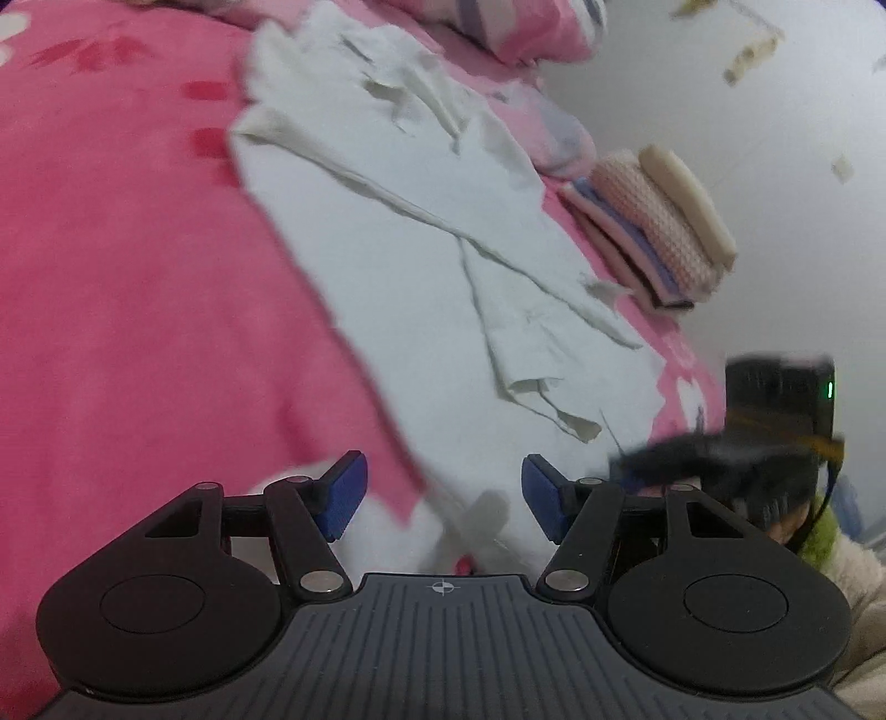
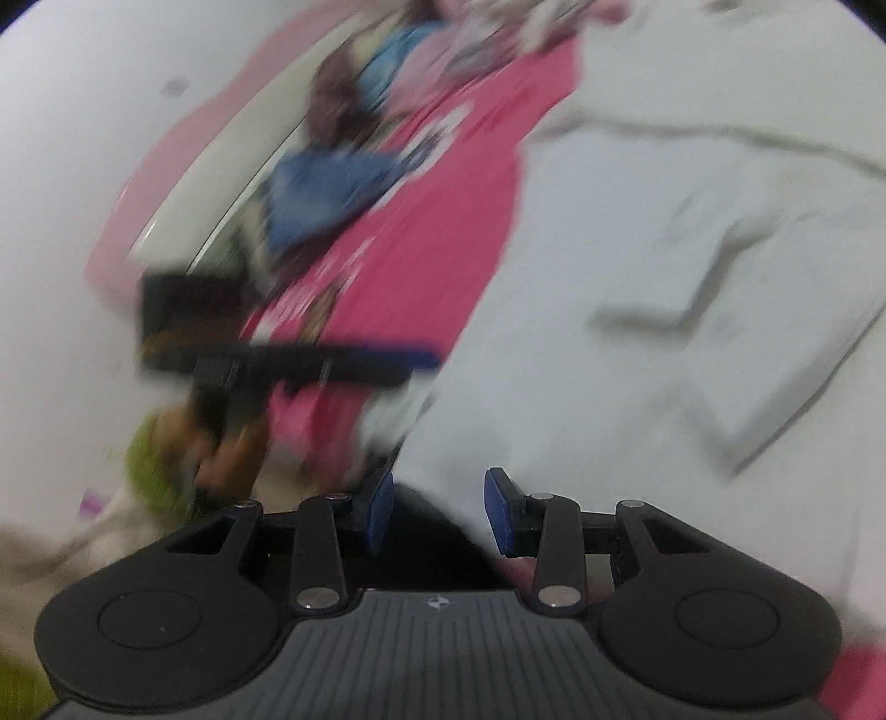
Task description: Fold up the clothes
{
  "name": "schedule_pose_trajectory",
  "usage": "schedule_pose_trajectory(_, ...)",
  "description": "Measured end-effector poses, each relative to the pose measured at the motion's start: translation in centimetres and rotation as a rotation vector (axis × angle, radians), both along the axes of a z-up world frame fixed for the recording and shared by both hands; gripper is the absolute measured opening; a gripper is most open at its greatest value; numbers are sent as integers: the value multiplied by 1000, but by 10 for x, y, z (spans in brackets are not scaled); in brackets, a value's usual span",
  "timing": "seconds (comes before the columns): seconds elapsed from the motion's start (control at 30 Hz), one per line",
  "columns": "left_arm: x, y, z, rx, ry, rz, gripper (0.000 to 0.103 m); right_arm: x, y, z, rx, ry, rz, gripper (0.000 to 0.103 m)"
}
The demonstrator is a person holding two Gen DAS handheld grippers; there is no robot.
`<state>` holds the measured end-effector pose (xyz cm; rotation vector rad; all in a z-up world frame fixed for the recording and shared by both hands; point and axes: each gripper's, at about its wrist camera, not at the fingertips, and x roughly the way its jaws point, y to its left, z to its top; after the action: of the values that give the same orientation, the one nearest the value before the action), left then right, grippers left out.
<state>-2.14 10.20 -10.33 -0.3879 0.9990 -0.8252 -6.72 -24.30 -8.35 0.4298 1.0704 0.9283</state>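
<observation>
A white garment [image 1: 421,266] lies spread lengthwise on the pink bedspread [image 1: 138,310], creased, with a folded flap near its lower end. My left gripper [image 1: 443,495] hovers open over the garment's near edge, and cloth shows below the gap but the blue pads touch nothing. In the right wrist view, which is blurred, the same garment [image 2: 664,288] fills the right half. My right gripper [image 2: 439,509] stands open with the cloth's edge just ahead of its pads. The left gripper's blue-tipped finger [image 2: 410,359] crosses that view at the left.
A stack of folded clothes [image 1: 653,232] sits by the white wall [image 1: 747,138]. A pink quilt [image 1: 526,27] lies at the head of the bed. Blue clothes [image 2: 332,188] are heaped further off. A green sleeve [image 1: 819,537] shows behind the right gripper's black body [image 1: 775,399].
</observation>
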Motion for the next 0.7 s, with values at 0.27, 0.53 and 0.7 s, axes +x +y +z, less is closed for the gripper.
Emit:
schedule_pose_trajectory(0.27, 29, 5, 18, -61, -92, 165, 67, 31, -37, 64, 91, -121, -126, 39)
schedule_pose_trajectory(0.53, 112, -38, 18, 129, -246, 455, 67, 145, -38, 128, 21, -170, -330, 39)
schedule_pose_trajectory(0.7, 152, -40, 2, 60, -255, 526, 66, 237, 15, 139, -117, -215, -307, 40)
